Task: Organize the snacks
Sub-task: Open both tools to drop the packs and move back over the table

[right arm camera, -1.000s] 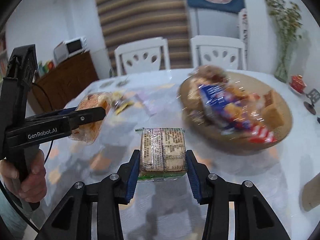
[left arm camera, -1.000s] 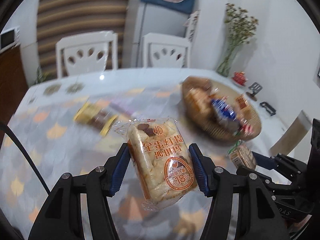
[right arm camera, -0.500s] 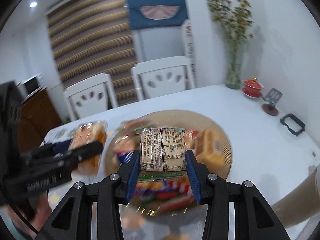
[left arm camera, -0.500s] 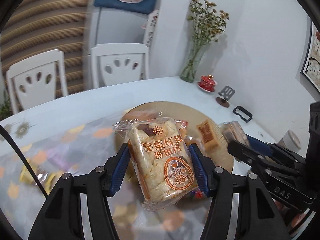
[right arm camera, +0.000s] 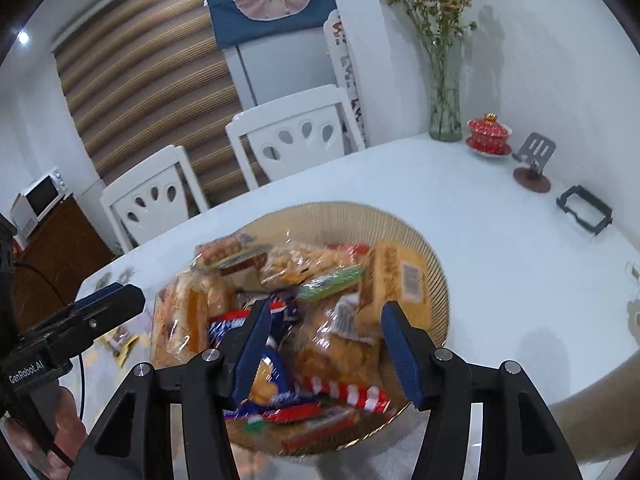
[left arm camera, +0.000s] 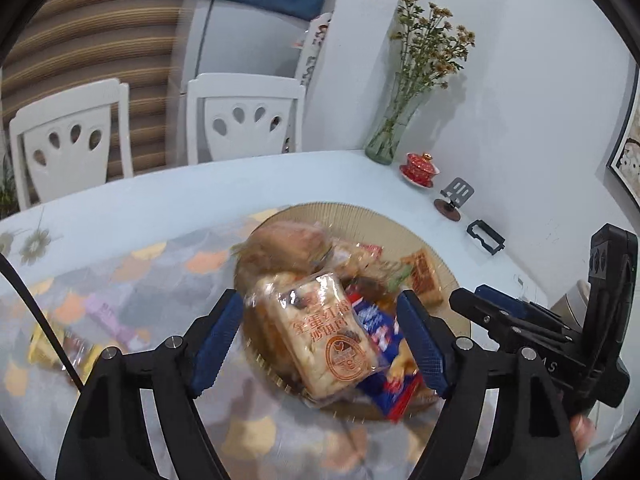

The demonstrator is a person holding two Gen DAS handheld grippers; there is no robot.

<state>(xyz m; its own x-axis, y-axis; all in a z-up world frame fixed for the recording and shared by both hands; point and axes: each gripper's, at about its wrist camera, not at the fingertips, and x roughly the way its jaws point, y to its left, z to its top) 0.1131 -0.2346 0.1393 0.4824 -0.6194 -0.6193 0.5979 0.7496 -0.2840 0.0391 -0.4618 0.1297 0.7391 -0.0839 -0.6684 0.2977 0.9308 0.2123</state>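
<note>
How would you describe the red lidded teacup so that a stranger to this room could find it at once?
Start at the white table and go to its far corner by the wall, where a glass vase of dried flowers stands. The teacup sits on a saucer between it and a small grey phone stand. It alone there is bright red with a gold knob.

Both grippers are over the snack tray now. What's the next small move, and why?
Probably pull both back toward the table: the left gripper is open, its bread pack lying on the pile in the tray; the right gripper is open and empty; loose snacks remain.
</note>
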